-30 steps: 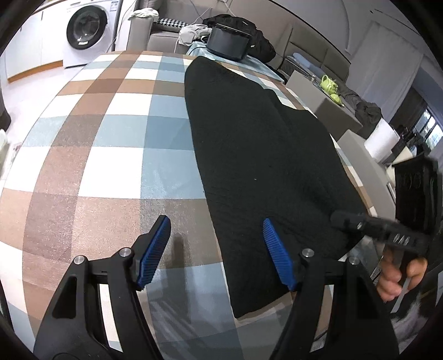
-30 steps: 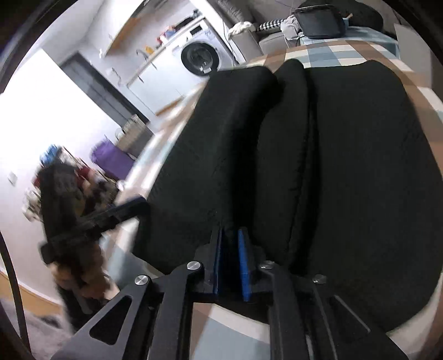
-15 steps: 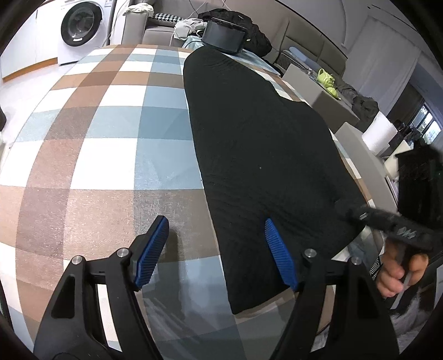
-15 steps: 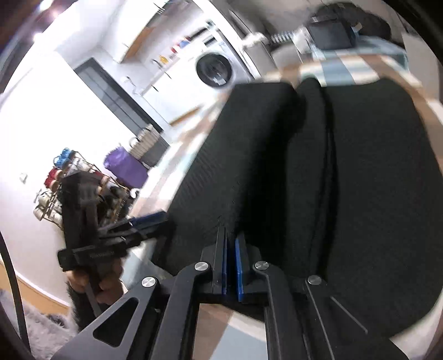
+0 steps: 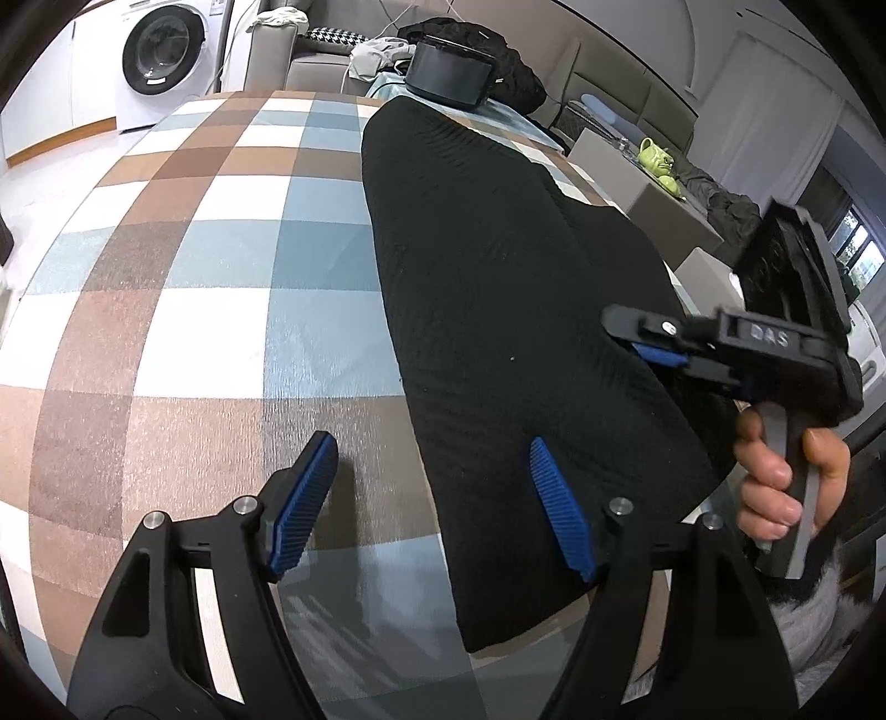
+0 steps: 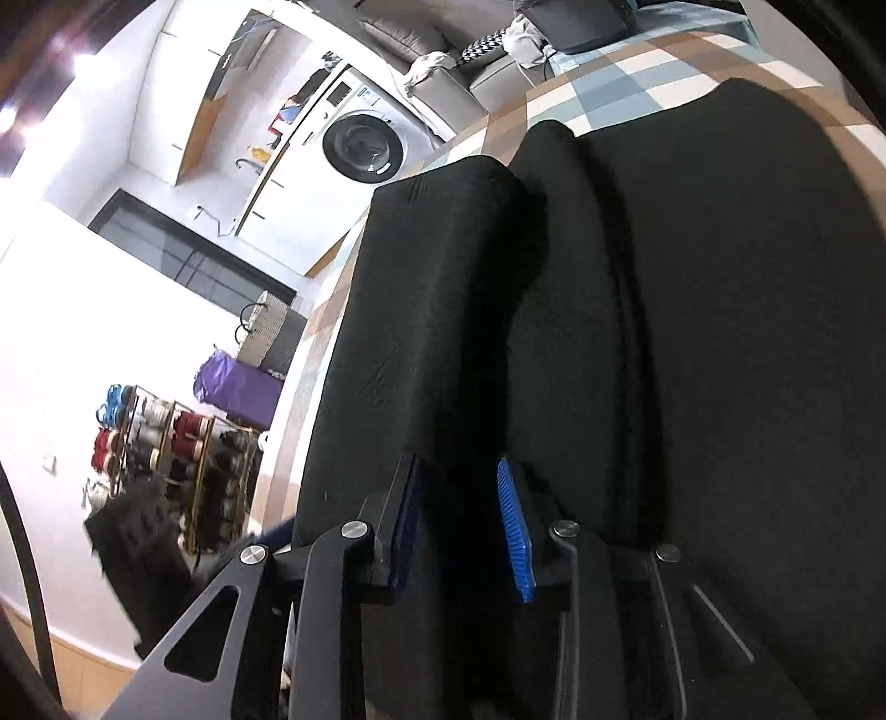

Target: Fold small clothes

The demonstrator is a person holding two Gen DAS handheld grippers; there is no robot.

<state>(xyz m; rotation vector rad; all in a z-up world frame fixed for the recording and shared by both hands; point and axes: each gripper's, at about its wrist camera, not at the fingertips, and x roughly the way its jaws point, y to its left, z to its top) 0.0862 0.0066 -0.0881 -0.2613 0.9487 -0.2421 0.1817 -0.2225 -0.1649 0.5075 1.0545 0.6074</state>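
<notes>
Checked brown, blue and white tablecloth (image 5: 210, 310) across frame; white washing machine (image 5: 160, 52) upper left. Long black ribbed knit garment (image 5: 515, 310) stretched centre to lower right. Left gripper (image 5: 432, 493) spread wide, blue pads straddling garment's left edge, gripping nothing. Right gripper (image 6: 459, 515) parted narrowly over raised garment fold, not clamped. Right hand (image 5: 786, 482) at right edge.

Raised letters reading "DAS" stand on the right claw (image 5: 659, 346) body; nothing else legible
</notes>
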